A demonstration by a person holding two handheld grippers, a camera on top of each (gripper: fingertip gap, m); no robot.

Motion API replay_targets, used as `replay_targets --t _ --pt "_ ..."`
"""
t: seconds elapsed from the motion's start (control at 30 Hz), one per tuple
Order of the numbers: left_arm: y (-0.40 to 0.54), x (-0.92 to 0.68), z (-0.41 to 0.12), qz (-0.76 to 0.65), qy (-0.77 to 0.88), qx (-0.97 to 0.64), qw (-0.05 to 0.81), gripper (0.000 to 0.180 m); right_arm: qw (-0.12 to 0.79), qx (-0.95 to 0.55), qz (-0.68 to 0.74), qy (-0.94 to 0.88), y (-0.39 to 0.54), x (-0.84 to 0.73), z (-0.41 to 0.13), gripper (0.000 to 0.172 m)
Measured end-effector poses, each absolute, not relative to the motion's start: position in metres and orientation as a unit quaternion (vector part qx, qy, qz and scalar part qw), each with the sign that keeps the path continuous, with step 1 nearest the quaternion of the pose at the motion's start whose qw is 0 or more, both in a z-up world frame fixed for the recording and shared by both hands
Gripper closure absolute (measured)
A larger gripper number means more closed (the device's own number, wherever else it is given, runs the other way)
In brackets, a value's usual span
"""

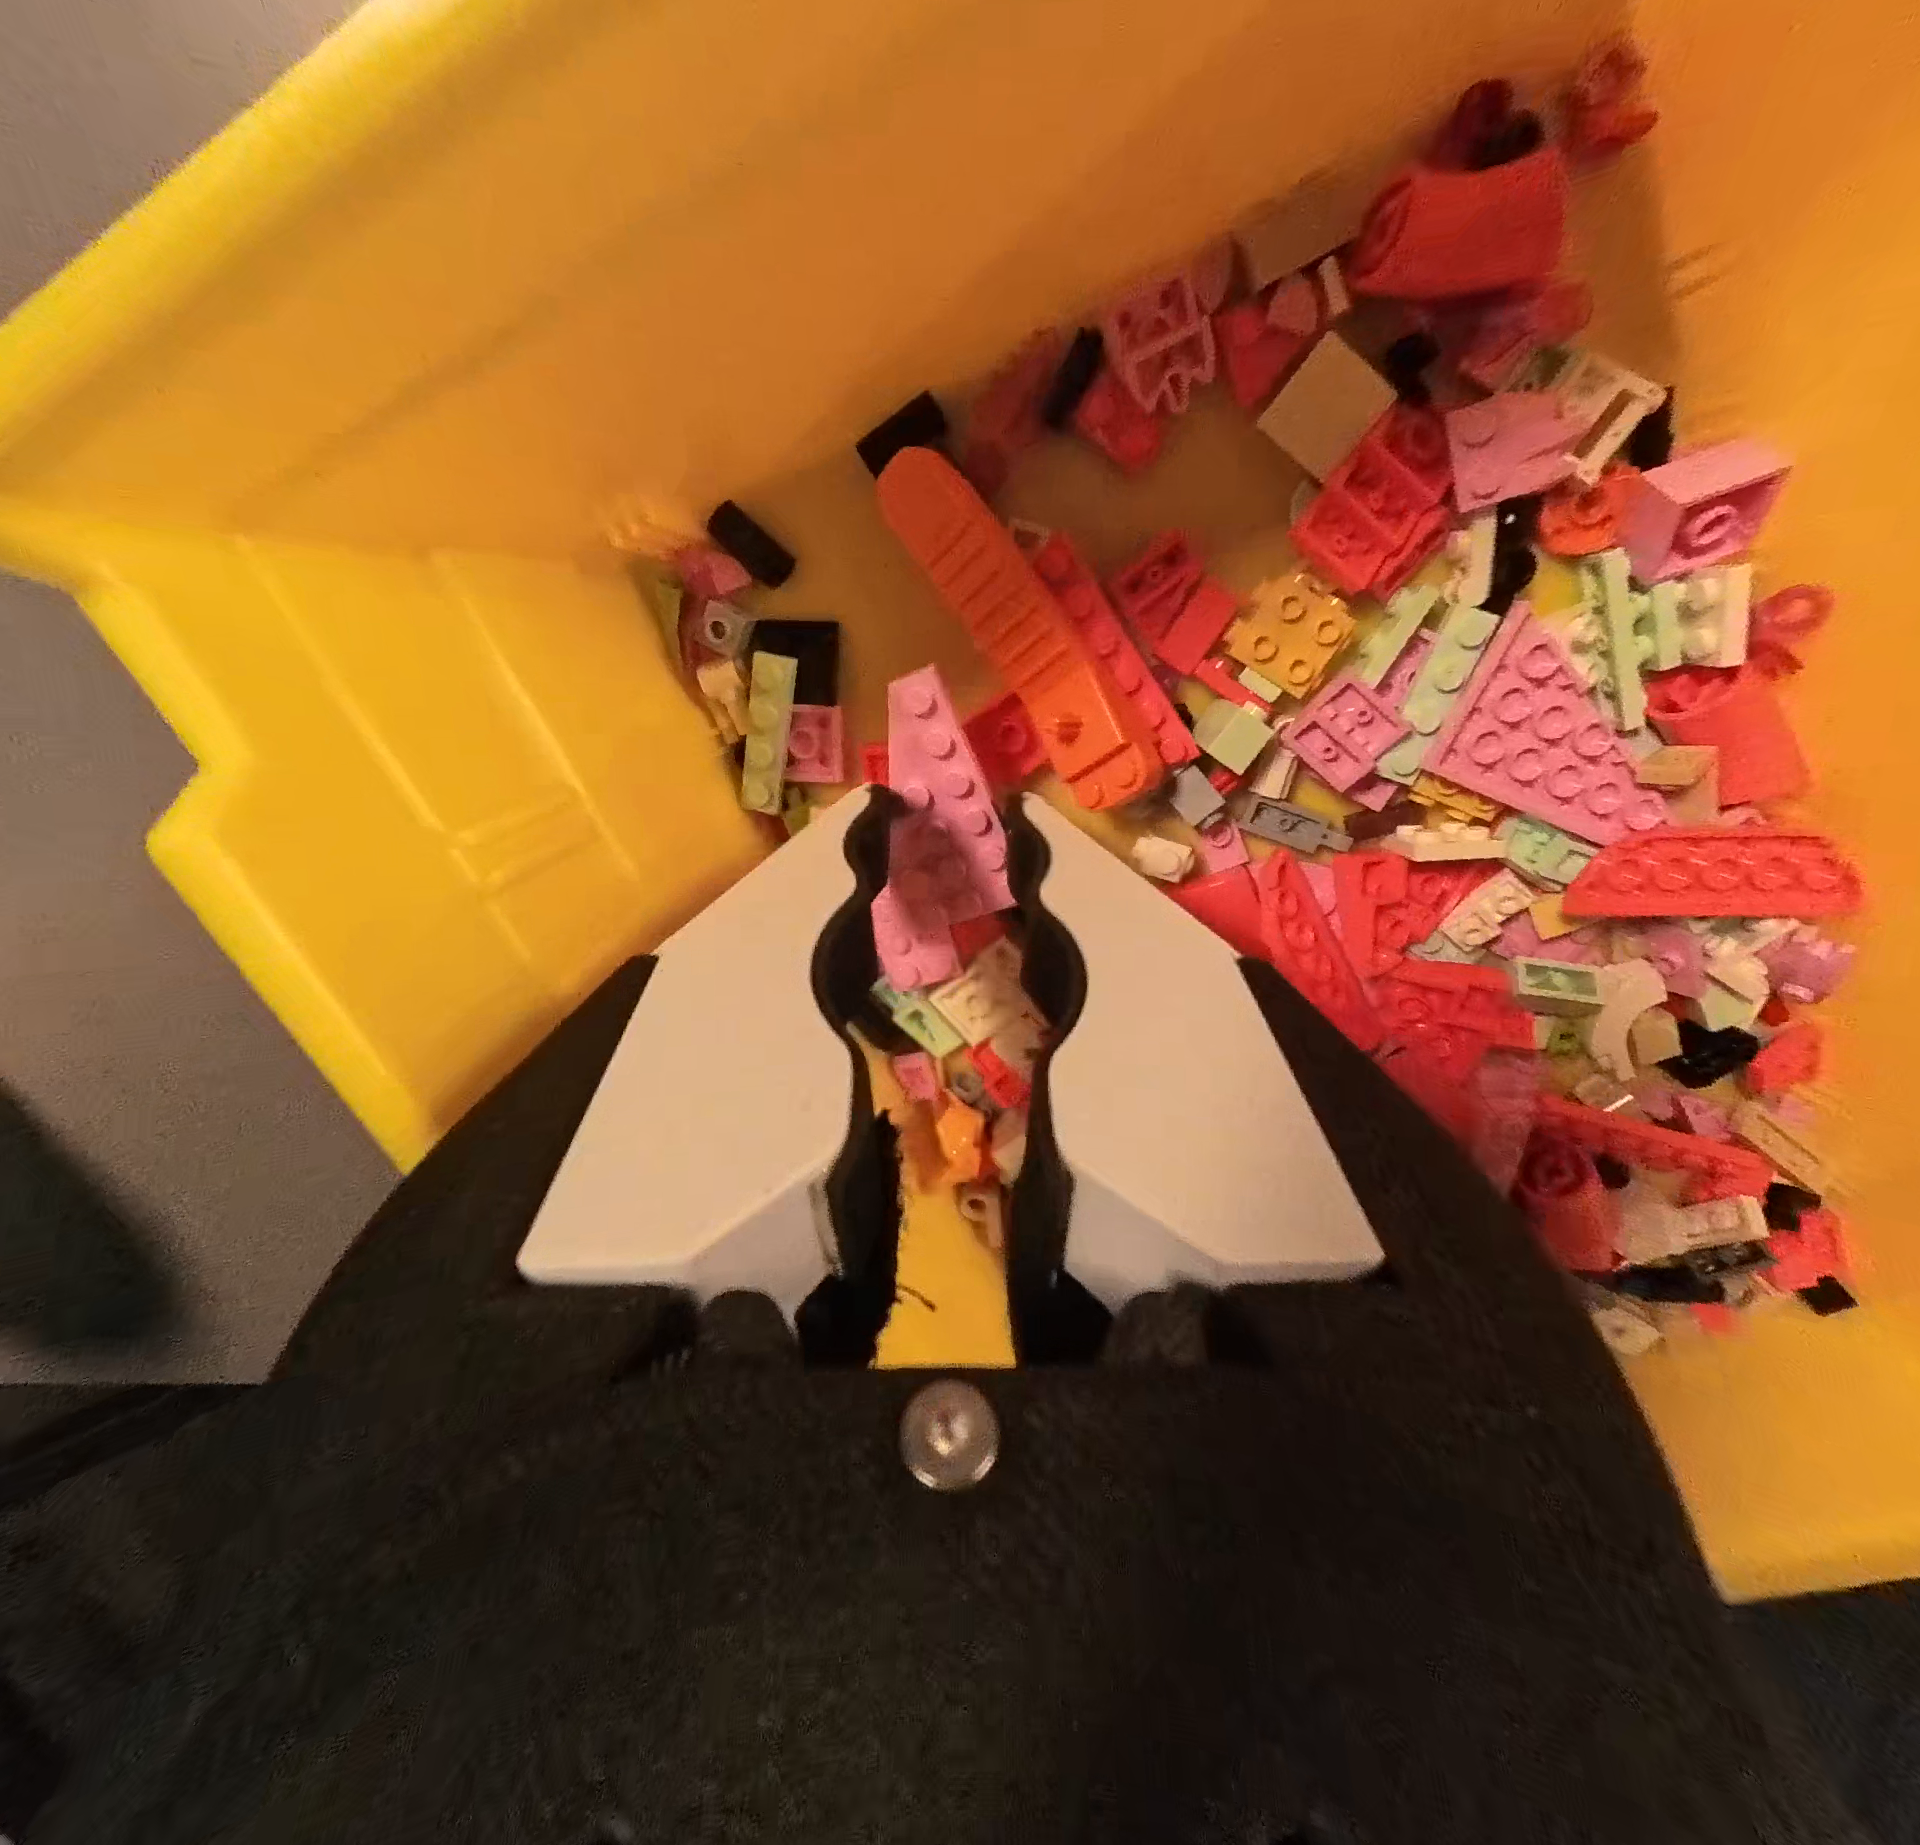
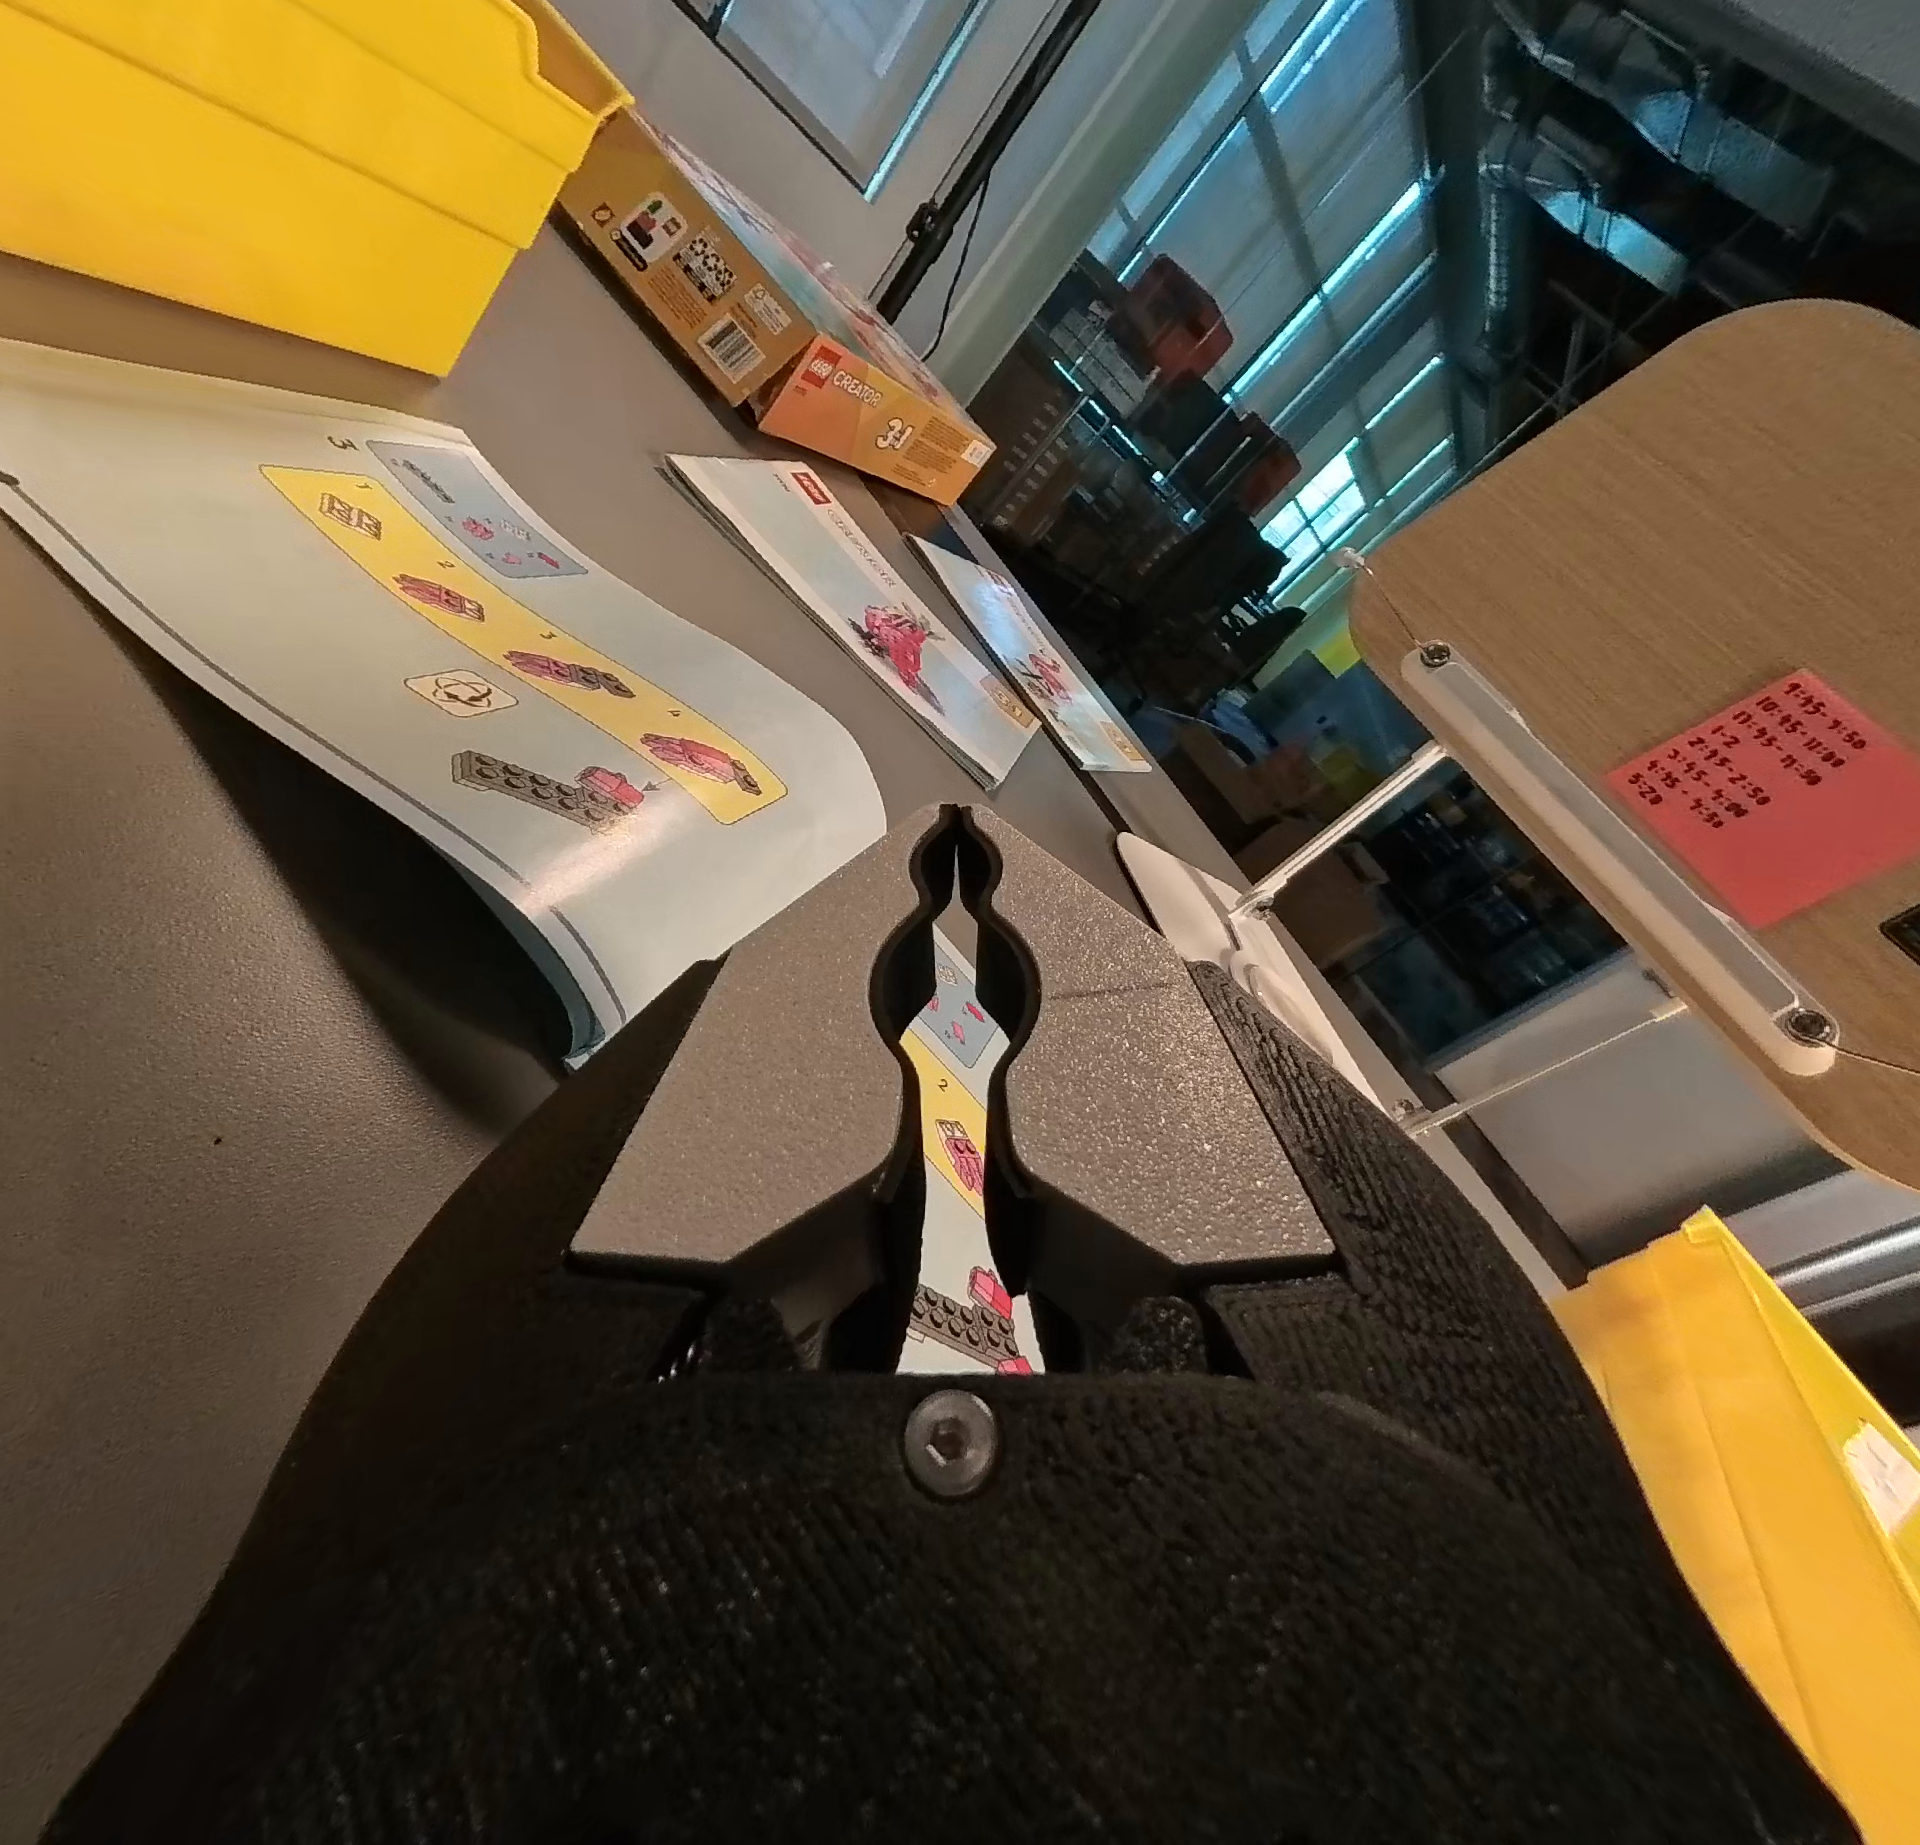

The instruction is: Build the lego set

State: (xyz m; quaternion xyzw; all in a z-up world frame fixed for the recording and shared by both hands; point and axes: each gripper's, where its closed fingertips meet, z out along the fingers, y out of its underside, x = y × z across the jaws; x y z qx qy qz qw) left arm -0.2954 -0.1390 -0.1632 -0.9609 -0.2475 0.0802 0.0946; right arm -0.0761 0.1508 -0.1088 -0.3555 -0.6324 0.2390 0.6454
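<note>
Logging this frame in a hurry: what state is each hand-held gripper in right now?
Left hand-held gripper: closed on a pink wedge plate over the yellow bin.
Right hand-held gripper: closed, holding nothing.

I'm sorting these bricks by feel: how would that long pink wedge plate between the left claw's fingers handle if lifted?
The pink wedge plate looks like rigid plastic, so probably stiff and light. Its tapered sides may slip or pivot between the fingers. Flat, so unlikely to roll.
</note>
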Motion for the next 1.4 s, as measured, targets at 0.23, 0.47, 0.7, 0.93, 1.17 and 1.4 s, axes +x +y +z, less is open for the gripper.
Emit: replay_targets --t 0.23,0.47,0.7,0.93,1.17,1.4 --pt "-0.136 -0.288 -0.170 0.079 -0.220 -0.968 0.086 0.122 0.646 -0.355 0.238 -0.633 0.151 -0.076 -0.109 0.172" --pt "-0.144 -0.276 -0.158 0.085 -0.237 -0.962 0.100 0.112 0.645 -0.355 0.239 -0.633 0.151 -0.076 -0.109 0.172" --pt "-0.169 -0.237 -0.165 0.021 -0.246 -0.968 0.032 0.114 0.645 -0.355 0.239 -0.633 0.150 -0.076 -0.109 0.172" --pt "-0.170 -0.229 -0.160 0.001 -0.247 -0.968 0.042 0.142 0.645 -0.356 0.239 -0.633 0.151 -0.076 -0.109 0.172" --pt "-0.168 -0.209 -0.166 -0.040 -0.227 -0.973 0.022 0.140 0.645 -0.356 0.239 -0.633 0.151 -0.076 -0.109 0.172" --pt "-0.154 -0.222 -0.162 -0.010 -0.218 -0.974 0.058 0.164 0.645 -0.356 0.241 -0.632 0.150 -0.076 -0.109 0.172"
